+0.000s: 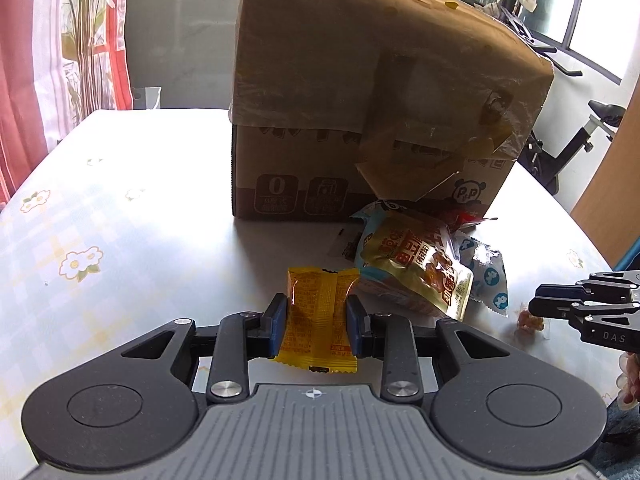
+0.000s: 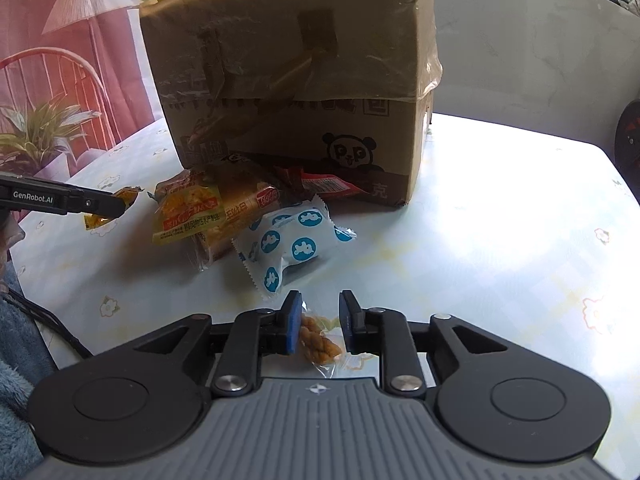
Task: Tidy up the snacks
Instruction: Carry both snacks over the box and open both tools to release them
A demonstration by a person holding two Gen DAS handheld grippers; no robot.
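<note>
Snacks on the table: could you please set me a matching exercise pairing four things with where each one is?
Things:
1. yellow packet
2. twisted snack
3. blue-and-white packet
4. cardboard box

Places:
a. between the pads of the right claw
b. standing on the table, behind the other snacks
c. gripped in the left claw
d. lying loose on the table, in no claw

Pairs: 1-c, 2-a, 3-d, 4-b

Black gripper (image 1: 316, 326) linkages, blue pads (image 1: 280, 326), silver screws, ribbed grey base.
</note>
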